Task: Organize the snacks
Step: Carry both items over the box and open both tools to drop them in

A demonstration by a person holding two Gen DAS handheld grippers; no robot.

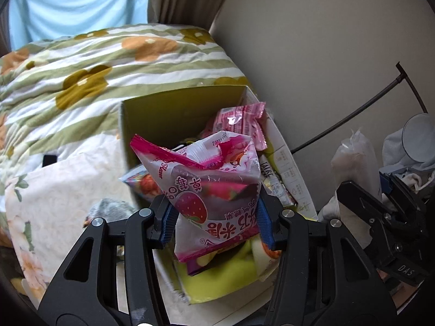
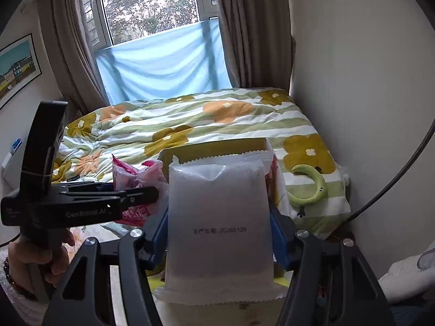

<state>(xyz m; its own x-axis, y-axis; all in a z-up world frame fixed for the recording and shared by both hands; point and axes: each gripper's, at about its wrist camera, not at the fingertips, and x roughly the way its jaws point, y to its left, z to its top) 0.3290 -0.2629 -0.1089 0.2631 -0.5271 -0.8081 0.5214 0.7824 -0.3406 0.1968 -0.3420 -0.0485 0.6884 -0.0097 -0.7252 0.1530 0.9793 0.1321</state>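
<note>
My left gripper [image 1: 214, 217] is shut on a pink strawberry snack bag [image 1: 214, 184], held upright over an open cardboard box [image 1: 174, 106]. Inside that box lie several snack packets, among them a small pink packet [image 1: 242, 122] at the back. My right gripper [image 2: 218, 233] is shut on a frosted white packet [image 2: 217, 217] with a printed date, raised in front of the same box [image 2: 214, 146]. The right wrist view also catches the left gripper [image 2: 127, 195] from the side, with the pink bag [image 2: 136, 176] in it and a hand [image 2: 35, 255] on its handle. The right gripper's black body [image 1: 380, 212] shows at the right edge of the left wrist view.
The box stands at the edge of a bed with a green-striped flowered quilt [image 2: 190, 119]. A green crescent toy [image 2: 310, 187] lies on the quilt beside the box. A beige wall [image 1: 326, 40] rises close on the right, with a thin dark cable [image 1: 353, 116]. Curtains and a window [image 2: 152, 2] close the far end.
</note>
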